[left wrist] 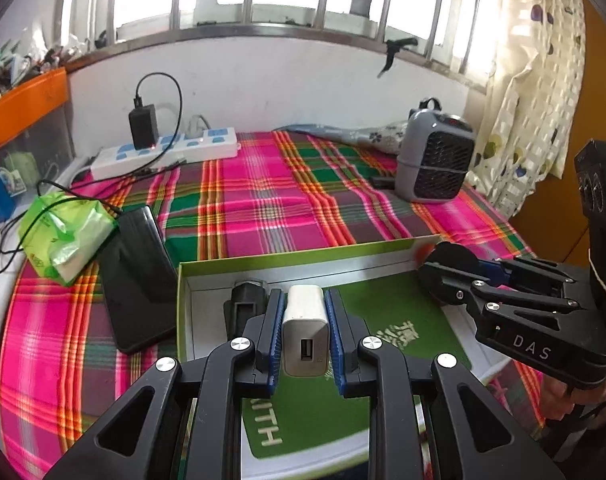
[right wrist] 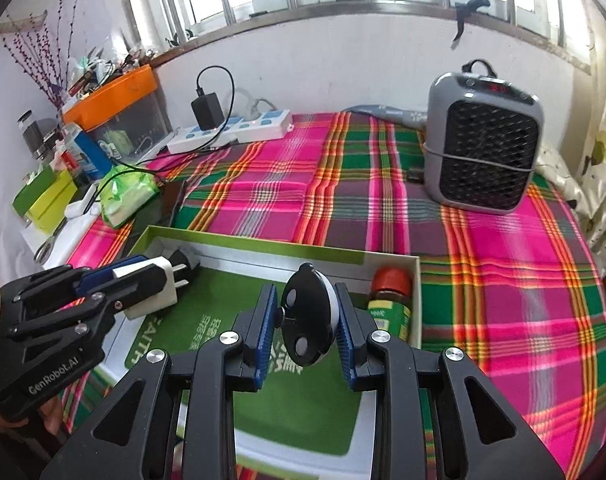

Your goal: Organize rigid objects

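Observation:
My left gripper (left wrist: pixel 304 300) is shut on a white USB charger (left wrist: pixel 305 328), held over the left part of an open green-rimmed box (left wrist: pixel 263 259). In the right wrist view the charger (right wrist: pixel 153 286) shows its two prongs pointing into the box (right wrist: pixel 263 245). My right gripper (right wrist: pixel 305 292) is shut on a round black-and-white gadget (right wrist: pixel 309 320) above the box's middle. In the box lie a black plug (right wrist: pixel 183 260) at the far left corner and a small red-capped bottle (right wrist: pixel 391 300) at the far right corner. A green printed card (right wrist: pixel 223 320) covers the box floor.
The box rests on a pink and green plaid cloth (right wrist: pixel 383 184). A grey heater (right wrist: pixel 483 140) stands far right. A white power strip (right wrist: pixel 239 128) with a black adapter lies at the back. A black phone (left wrist: pixel 139 280) and a green tissue pack (left wrist: pixel 67 232) lie left of the box.

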### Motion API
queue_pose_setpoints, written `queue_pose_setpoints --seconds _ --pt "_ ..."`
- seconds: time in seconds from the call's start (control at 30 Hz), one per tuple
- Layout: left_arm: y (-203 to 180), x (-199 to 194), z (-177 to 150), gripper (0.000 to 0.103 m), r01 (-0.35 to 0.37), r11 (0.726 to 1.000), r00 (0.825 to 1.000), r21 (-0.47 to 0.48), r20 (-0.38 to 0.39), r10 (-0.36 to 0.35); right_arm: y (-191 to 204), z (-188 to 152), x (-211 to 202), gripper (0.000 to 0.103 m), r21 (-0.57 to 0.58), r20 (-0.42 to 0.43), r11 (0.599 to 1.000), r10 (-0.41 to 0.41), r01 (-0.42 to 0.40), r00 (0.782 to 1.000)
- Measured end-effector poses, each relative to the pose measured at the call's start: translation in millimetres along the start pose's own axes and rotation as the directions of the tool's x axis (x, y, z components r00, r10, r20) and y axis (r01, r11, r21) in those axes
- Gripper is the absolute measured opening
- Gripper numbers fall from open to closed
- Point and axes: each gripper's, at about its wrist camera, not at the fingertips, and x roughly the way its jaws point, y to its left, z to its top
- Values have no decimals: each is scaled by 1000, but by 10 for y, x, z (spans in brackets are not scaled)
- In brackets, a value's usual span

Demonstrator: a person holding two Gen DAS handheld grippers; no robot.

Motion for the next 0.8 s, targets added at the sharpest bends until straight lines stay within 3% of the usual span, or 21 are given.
queue_pose_setpoints --seconds 0.4,0.8 --pt "-18 321 13 20 -4 1000 999 24 -47 5 27 59 326 29 -28 -59 1000 4 -6 998" --pt "-43 387 -1 20 -9 999 998 40 -59 11 3 62 446 29 -27 -89 1000 10 -13 996"
